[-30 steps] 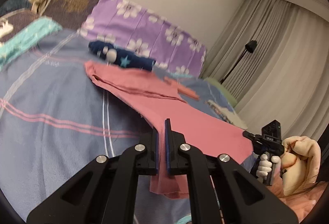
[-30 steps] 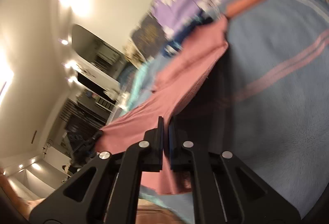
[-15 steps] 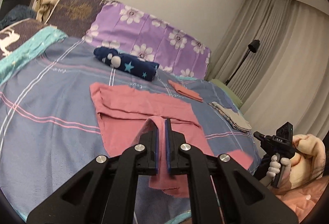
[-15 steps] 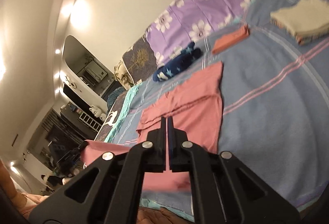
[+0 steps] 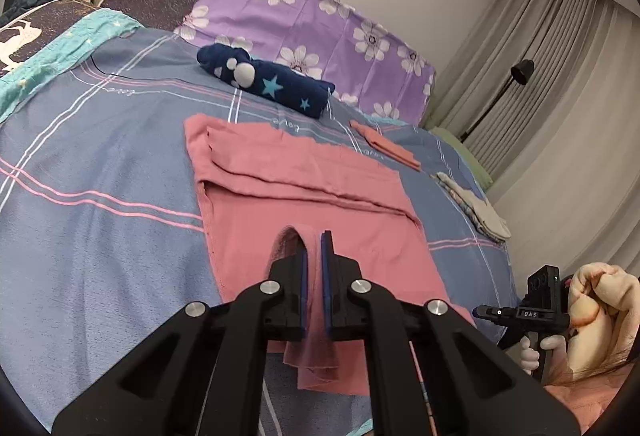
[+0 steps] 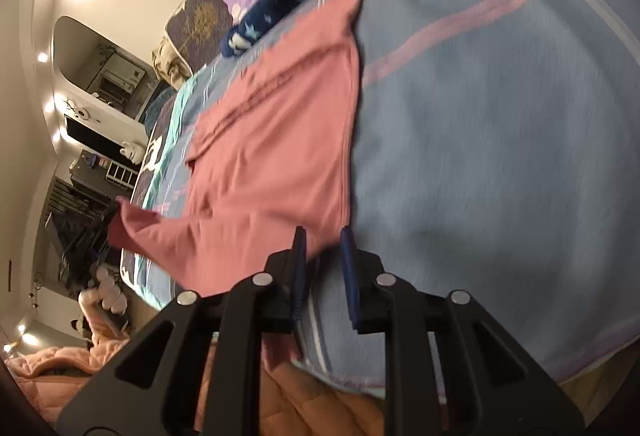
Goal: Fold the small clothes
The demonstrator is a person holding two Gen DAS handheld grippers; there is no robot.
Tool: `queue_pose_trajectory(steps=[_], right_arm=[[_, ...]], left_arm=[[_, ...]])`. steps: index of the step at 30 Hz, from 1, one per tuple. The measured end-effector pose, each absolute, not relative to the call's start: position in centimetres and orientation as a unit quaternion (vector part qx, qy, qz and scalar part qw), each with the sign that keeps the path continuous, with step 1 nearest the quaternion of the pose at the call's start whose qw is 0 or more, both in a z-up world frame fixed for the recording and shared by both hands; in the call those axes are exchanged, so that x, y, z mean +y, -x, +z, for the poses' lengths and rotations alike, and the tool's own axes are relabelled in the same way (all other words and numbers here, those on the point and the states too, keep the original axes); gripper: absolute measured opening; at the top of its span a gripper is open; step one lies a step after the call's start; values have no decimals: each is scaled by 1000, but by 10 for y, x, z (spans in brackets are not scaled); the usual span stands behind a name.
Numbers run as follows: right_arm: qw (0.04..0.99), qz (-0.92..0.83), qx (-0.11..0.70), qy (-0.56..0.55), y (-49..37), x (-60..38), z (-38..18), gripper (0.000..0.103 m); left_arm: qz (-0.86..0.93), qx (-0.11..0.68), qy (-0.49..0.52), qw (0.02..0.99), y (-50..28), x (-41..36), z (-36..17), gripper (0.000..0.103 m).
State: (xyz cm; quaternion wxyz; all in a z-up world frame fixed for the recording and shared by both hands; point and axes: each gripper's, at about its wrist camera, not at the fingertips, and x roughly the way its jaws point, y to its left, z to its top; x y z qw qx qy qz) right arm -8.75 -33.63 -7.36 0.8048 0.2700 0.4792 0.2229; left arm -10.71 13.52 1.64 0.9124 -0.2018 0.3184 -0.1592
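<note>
The pink garment point(image 5: 304, 204) now lies lowered onto the bed point(image 5: 100, 156). The right hand-held gripper point(image 6: 323, 236) has just opened, releasing its corner; the left hand-held gripper point(image 5: 314, 256) stays clamped on the near edge.

Black plastic left gripper point(image 5: 315, 268) and right gripper point(image 6: 323, 268): blue pads, silver screws; "DAS" printed on right gripper's side, white-gloved hand point(image 5: 530, 354).

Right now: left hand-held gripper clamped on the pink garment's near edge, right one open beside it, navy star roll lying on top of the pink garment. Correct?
One error. The navy star roll lies on the bedspread beyond the pink garment, apart from it, as the left wrist view shows. The left hand-held gripper is clamped on the near edge; the right hand-held gripper is open.
</note>
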Motion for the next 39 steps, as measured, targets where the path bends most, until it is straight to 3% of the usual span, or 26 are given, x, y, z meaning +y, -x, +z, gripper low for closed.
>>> queue_pose_trajectory(steps=[2,6,8,12,13,14,15,16,21,27,31,36,39], right_arm=[[800,233,477,-277,97,-334,-75,36],[790,268,477,-276,114,-322,-72,48],[790,276,482,-260,120,-314,-69,67],[780,297,508,-213,121,-285,-77,68],[784,289,515,-192,117,-278,-79,62],[788,282,519,-173,116,-273,-79,32],[787,282,522,-168,112,-272,-79,9],[786,285,516,-185,108,-278,-76,5],[797,342,377,-326,81,-330,-18,5],[818,356,294,-342,4,-344,40,5],[839,299,301,-340,-80,-345,46,6],[841,187,382,-334,-178,-337,-15,19],[839,180,396,-328,-183,-333,-39,20]], left_arm=[[-166,323,194,911,106,130,14,5],[-177,321,189,911,105,125,12,5],[-182,319,190,911,106,123,11,5],[-184,313,196,911,110,123,9,5],[-182,311,198,912,113,125,9,5],[-180,309,200,912,114,127,9,5],[-177,306,203,913,117,129,10,5],[-173,303,204,915,118,131,11,5],[-162,256,222,927,123,149,33,5],[-156,205,195,946,79,158,80,6],[-134,212,185,950,5,161,90,9],[-32,324,184,927,-116,175,14,16],[23,372,189,909,-136,192,-25,16]])
